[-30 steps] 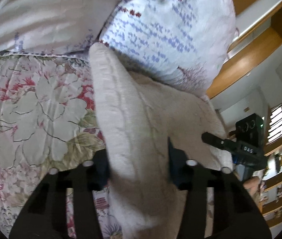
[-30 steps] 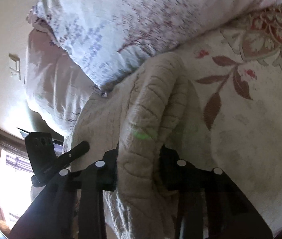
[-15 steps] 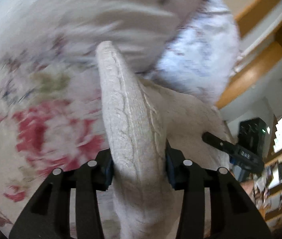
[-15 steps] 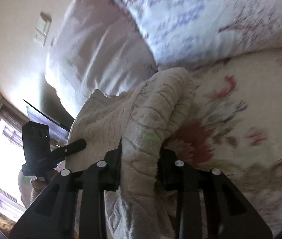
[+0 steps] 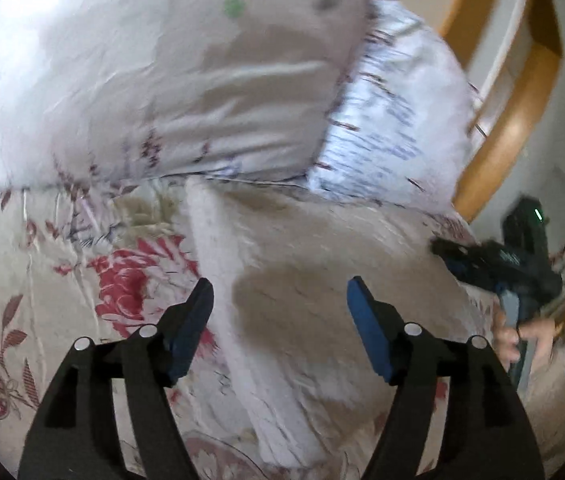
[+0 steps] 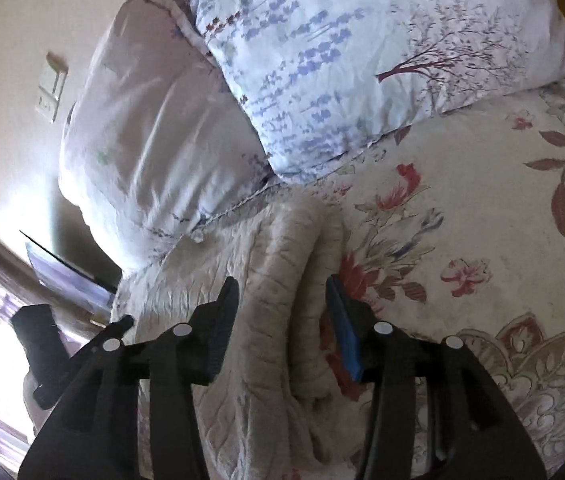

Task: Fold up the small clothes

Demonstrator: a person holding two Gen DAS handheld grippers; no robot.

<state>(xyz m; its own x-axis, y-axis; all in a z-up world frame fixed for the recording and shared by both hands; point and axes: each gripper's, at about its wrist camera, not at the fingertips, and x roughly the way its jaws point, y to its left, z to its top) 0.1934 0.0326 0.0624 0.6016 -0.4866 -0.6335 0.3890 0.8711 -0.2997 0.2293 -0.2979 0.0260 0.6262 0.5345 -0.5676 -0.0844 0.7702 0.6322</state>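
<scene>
A cream knitted garment [image 5: 294,280] lies on the floral bedspread [image 5: 82,264], its far edge against the pillows. My left gripper [image 5: 280,300] is open above its left folded edge and holds nothing. In the right wrist view the same garment [image 6: 266,264] lies with its thick folded right edge between the fingers of my right gripper [image 6: 282,300], which is open; the fingers stand apart from the cloth. The right gripper also shows at the right of the left wrist view [image 5: 482,260]. The left gripper shows at the lower left of the right wrist view [image 6: 82,344].
Two pillows lean at the head of the bed: a pale pink one [image 6: 154,148] and a white one with blue and purple print [image 6: 362,48]. A wooden frame [image 5: 506,128] stands at the right. A wall switch [image 6: 52,88] is on the left wall.
Both grippers carried the garment's edge toward the pillows, then opened and let it go. The garment now lies flat on the bedspread.
</scene>
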